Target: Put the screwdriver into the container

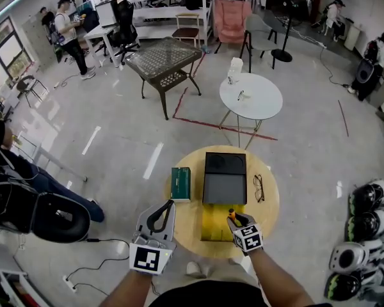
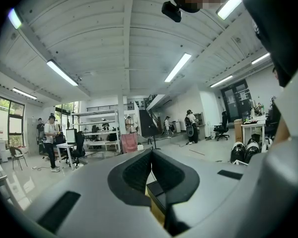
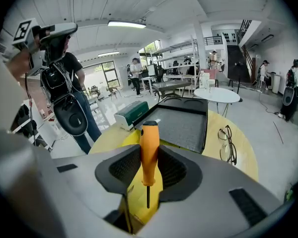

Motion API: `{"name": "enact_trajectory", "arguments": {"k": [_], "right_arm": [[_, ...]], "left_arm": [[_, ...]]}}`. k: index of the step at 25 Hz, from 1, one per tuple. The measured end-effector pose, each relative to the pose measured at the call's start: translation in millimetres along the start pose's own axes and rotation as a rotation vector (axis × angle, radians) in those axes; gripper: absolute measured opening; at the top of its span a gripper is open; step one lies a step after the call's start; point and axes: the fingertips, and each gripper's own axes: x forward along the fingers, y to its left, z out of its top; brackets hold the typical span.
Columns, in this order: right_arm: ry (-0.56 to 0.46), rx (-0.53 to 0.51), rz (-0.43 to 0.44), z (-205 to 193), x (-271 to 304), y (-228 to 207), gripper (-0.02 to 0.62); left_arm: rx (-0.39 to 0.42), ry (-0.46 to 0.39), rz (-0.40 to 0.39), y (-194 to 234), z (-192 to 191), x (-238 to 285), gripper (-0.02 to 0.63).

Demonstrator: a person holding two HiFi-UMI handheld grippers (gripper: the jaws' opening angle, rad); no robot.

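Observation:
My right gripper (image 1: 237,221) (image 3: 149,170) is shut on an orange-handled screwdriver (image 3: 149,152) (image 1: 231,213). The tool stands upright between the pads, handle up and thin shaft pointing down. Directly under it lies a yellow open container (image 1: 214,226) (image 3: 139,207) at the near side of the round wooden table (image 1: 272,210). Behind the yellow one sits a black square container (image 1: 224,178) (image 3: 181,125) with a grey floor. My left gripper (image 1: 161,215) (image 2: 151,155) hovers at the table's near-left edge, shut with nothing in it, its tips touching.
A green box (image 1: 180,183) (image 3: 131,114) lies left of the black container. Glasses (image 1: 258,188) (image 3: 227,145) rest on the table's right side. A white round table (image 1: 251,96) stands beyond. Helmets (image 1: 365,235) are stacked at the right, and a seated person (image 1: 25,190) is at the left.

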Motion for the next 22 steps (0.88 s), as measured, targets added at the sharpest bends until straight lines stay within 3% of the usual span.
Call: {"name": "enact_trajectory", "arguments": {"k": [10,22], "right_arm": [[0.094,-0.021,-0.022,-21,18,-3,0.12],[0.148,-0.117,-0.067,-41,22,2,0.126]], "left_arm": [[-0.002,0.011,-0.001,-3,0,-5,0.017],[-0.005,0.009,0.013,2,3,-19,0.017]]}}
